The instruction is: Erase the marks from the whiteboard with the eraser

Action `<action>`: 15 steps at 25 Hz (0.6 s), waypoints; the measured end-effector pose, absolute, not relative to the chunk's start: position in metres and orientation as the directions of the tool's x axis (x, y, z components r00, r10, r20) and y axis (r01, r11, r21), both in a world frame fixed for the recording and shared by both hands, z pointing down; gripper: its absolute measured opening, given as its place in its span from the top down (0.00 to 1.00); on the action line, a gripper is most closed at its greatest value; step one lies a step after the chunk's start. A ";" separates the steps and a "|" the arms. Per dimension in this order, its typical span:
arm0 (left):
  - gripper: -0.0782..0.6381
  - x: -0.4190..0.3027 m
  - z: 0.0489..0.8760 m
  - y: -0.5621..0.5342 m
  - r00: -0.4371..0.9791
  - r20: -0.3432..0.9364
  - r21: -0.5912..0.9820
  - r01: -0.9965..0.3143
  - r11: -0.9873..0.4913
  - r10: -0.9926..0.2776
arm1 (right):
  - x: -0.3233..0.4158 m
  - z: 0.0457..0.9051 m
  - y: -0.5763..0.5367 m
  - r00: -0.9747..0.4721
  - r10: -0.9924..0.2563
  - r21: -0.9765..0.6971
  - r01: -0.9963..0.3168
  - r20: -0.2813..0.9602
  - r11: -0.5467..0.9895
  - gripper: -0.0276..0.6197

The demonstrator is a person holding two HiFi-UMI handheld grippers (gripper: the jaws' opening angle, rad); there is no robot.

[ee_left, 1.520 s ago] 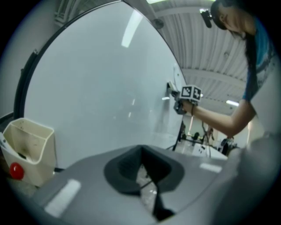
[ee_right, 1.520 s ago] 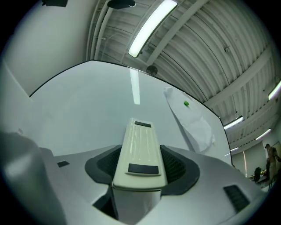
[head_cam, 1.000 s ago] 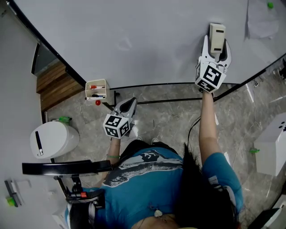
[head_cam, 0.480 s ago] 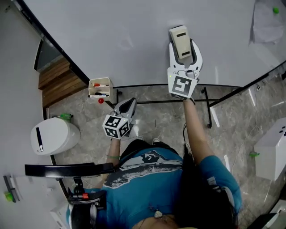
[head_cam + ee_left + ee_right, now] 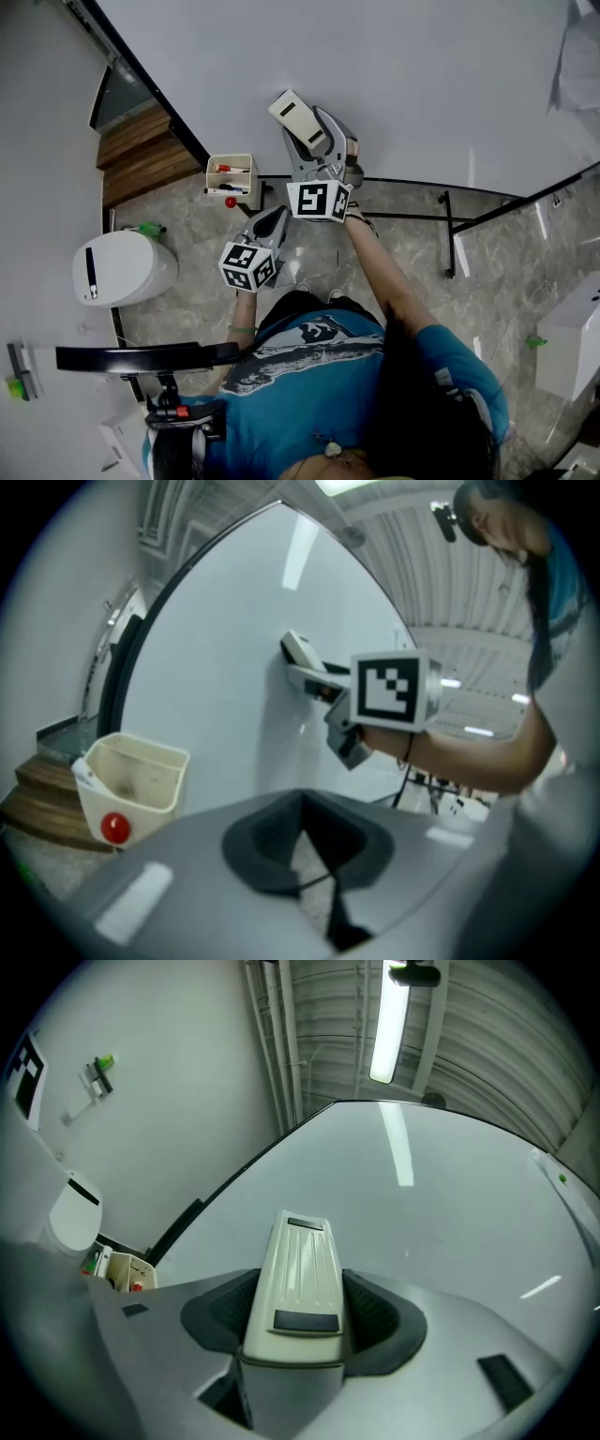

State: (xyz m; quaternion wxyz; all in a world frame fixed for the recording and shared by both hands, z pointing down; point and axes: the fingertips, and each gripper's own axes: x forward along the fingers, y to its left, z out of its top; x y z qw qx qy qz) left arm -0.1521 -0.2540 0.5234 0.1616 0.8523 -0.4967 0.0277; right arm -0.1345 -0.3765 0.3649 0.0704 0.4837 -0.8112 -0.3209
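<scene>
Biggest thing in my feed is the whiteboard [image 5: 394, 75], which fills the top of the head view, with its dark frame running along the left and lower edges. Below the whiteboard there's grey stone floor [image 5: 394, 253] with the black bars of the stand [image 5: 450, 239] across it. Off past the whiteboard's left edge, down on the floor, sits a rounded white bin [image 5: 122, 267].

The right hand-held gripper [image 5: 311, 141] is up at the whiteboard, low on it and close to its left edge. The jaws are clamped on the cream eraser [image 5: 298, 1279], one on each long side, and the eraser pokes out past the tips. From the left gripper view the eraser's far end looks like it's touching the whiteboard surface, though I can't be totally sure about contact.

The left hand-held gripper [image 5: 270, 221] hangs below the whiteboard's lower edge, well apart from the surface. Its jaws are together with nothing in them.

A little cream holder [image 5: 231, 176] hangs at the whiteboard's lower left corner, just left of the right gripper, with markers lying in it. There's a small red knob [image 5: 114, 829] on its front.
</scene>
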 end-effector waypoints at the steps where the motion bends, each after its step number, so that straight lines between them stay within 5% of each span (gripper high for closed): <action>1: 0.89 -0.155 0.522 -0.252 0.499 0.207 0.248 -0.859 -0.449 -0.841 | -0.140 0.367 -0.375 -0.529 -0.827 0.591 -0.734 -0.189 0.335 0.55; 7: 0.89 -0.162 0.520 -0.247 0.495 0.201 0.251 -0.860 -0.444 -0.845 | -0.137 0.356 -0.361 -0.542 -0.820 0.606 -0.719 -0.185 0.339 0.55; 15: 0.89 -0.126 0.521 -0.258 0.579 0.192 0.257 -0.809 -0.528 -0.793 | -0.011 0.279 -0.364 -0.374 -0.866 0.434 -0.875 -0.331 0.212 0.55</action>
